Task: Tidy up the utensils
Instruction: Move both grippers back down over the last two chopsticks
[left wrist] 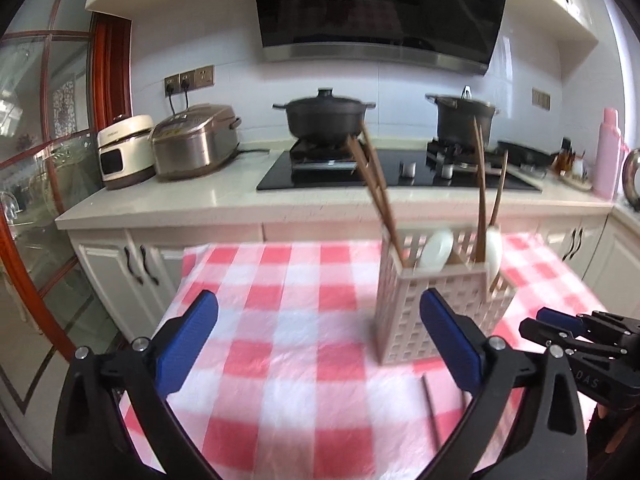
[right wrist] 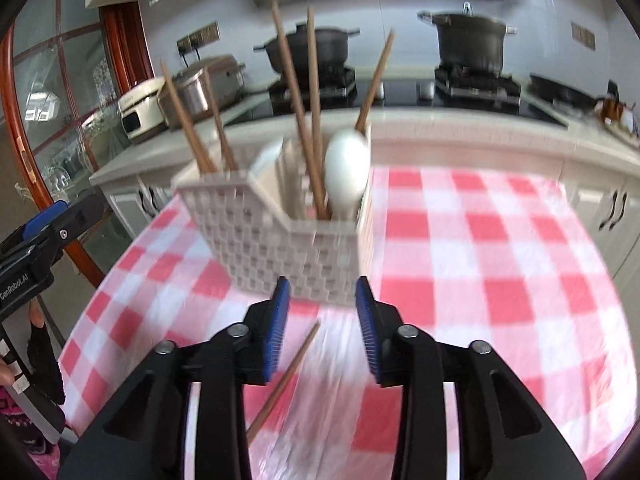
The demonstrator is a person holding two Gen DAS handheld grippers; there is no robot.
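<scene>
A beige perforated utensil basket [left wrist: 440, 300] [right wrist: 276, 236] stands on the red-and-white checked tablecloth [left wrist: 288, 344] [right wrist: 500, 272]. Several brown chopsticks [left wrist: 376, 184] [right wrist: 300, 120] and white spoons [left wrist: 438, 250] [right wrist: 346, 172] stick up out of it. One loose chopstick [right wrist: 286, 380] [left wrist: 432, 412] lies on the cloth in front of the basket. My left gripper [left wrist: 320, 340] is wide open left of the basket with nothing between its blue pads. My right gripper [right wrist: 322, 328] is partly open just in front of the basket, above the loose chopstick's far end, holding nothing.
Behind the table runs a kitchen counter [left wrist: 168, 204] with two rice cookers [left wrist: 192, 144], a black hob [left wrist: 400, 172] carrying two dark pots [left wrist: 328, 116], and a pink bottle [left wrist: 608, 152] at the right. A glass door with a red frame [left wrist: 52, 184] stands at the left.
</scene>
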